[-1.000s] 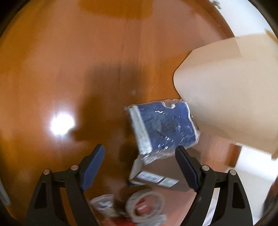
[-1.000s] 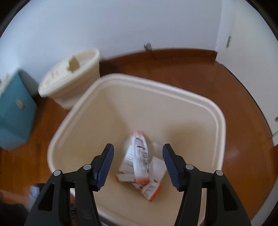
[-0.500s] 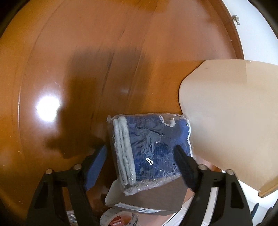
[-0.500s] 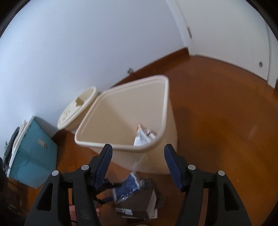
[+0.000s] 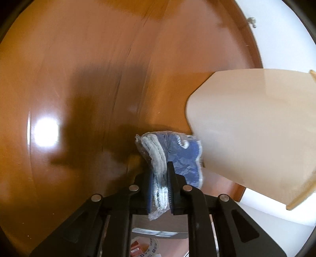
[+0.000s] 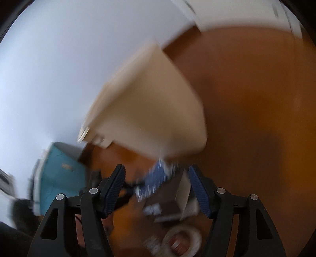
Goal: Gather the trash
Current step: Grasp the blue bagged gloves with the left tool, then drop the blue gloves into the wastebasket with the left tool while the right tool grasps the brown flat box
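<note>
My left gripper (image 5: pixel 159 183) is shut on a blue and white cloth packet in clear plastic (image 5: pixel 177 156), held just beside the cream trash bin (image 5: pixel 252 134) over the wooden floor. The right wrist view is blurred; it shows the same packet (image 6: pixel 156 179) below the bin (image 6: pixel 150 110). My right gripper (image 6: pixel 158 185) is open and empty above a dark cardboard box (image 6: pixel 167 205) and a roll of tape (image 6: pixel 181 241).
A teal box (image 6: pixel 59 174) stands against the white wall at the left. The dark box (image 5: pixel 158 225) and tape (image 5: pixel 146 247) lie under my left gripper. A white door frame (image 6: pixel 237 17) is at the far right.
My left gripper has closed on the blue packet and lifted it off the dark box. My right gripper has swung away from the bin down toward the floor litter.
</note>
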`<state>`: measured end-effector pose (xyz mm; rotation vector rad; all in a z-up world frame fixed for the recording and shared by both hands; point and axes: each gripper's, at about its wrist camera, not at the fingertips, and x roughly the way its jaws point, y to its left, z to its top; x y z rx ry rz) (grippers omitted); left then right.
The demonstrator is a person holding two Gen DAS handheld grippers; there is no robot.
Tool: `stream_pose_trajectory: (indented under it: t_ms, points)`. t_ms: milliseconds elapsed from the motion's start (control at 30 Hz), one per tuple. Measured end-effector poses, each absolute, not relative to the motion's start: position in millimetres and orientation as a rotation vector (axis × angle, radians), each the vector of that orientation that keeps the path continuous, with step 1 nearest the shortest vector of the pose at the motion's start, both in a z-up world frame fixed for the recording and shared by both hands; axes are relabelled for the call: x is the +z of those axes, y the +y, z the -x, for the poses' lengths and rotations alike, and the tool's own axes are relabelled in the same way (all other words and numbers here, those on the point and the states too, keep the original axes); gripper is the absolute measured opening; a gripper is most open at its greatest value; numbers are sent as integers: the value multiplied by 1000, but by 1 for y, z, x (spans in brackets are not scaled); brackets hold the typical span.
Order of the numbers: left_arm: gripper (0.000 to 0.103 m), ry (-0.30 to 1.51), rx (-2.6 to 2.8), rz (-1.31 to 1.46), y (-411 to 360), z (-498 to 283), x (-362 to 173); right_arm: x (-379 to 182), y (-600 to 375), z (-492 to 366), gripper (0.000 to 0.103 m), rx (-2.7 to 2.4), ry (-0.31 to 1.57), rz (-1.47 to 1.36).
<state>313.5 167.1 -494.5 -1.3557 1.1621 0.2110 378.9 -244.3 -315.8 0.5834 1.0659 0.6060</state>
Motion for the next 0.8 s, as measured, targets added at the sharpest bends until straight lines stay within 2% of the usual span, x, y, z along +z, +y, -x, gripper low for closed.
stream_pose_trajectory:
  t_ms: [100, 200, 400, 633, 667, 733, 767, 800]
  points:
    - [11, 1116, 189, 1343, 173, -301, -476, -379, -254, -386, 70, 703, 1197, -878]
    - [11, 1086, 169, 1339, 177, -291, -458, -422, -253, -394, 70, 754, 1272, -1029]
    - [11, 1053, 140, 1302, 177, -281, -432, -447, -239, -404, 70, 826, 1327, -1034]
    - [11, 1031, 117, 1266, 179, -270, -411, -449, -201, -410, 70, 908, 1421, -862]
    - [11, 1025, 116, 1262, 176, -272, -409, -452, -194, -411, 66, 915, 1425, -851]
    - [11, 1016, 114, 1254, 178, -263, -400, -453, -181, -410, 42, 951, 1429, -815]
    - [11, 1008, 113, 1249, 180, -259, -393, -452, -172, -408, 14, 966, 1425, -778]
    - [11, 1003, 114, 1242, 181, -255, -389, -452, -167, -407, 4, 970, 1428, -759]
